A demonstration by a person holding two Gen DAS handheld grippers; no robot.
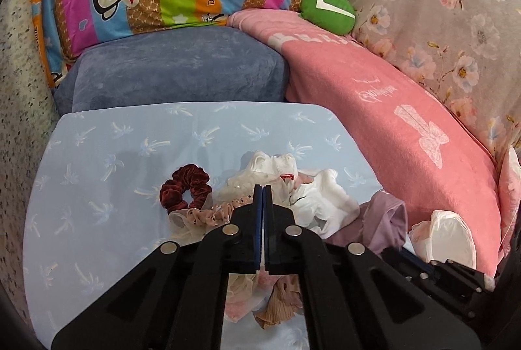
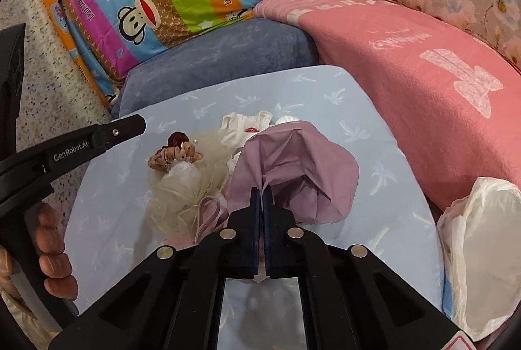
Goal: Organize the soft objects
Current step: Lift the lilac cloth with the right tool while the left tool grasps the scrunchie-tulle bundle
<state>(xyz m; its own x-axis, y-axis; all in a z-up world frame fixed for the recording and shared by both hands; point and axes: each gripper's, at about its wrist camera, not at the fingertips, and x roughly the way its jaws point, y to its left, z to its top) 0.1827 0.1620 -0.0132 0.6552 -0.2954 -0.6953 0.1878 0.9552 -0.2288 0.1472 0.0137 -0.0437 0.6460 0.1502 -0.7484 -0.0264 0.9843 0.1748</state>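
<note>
Lilac cloth (image 2: pixel 293 167), crumpled mid-mat on the pale blue palm-print mat (image 2: pixel 374 109), is pinched by the closed right claw (image 2: pixel 262 190); left claw (image 1: pixel 262 187) closed too, contents unclear. Lift slowly, clear of the scrunchies.

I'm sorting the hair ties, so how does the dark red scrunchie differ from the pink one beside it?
The dark red scrunchie looks like plush velvet in deep maroon; the pink scrunchie is a thinner, pale dusty-pink fabric. The dark red one lies as an open ring with its hole showing; the pink one lies flattened into a strip, partly under cream tulle. Both are ruffled fabric hair ties lying on the light blue pillow, touching each other.
</note>
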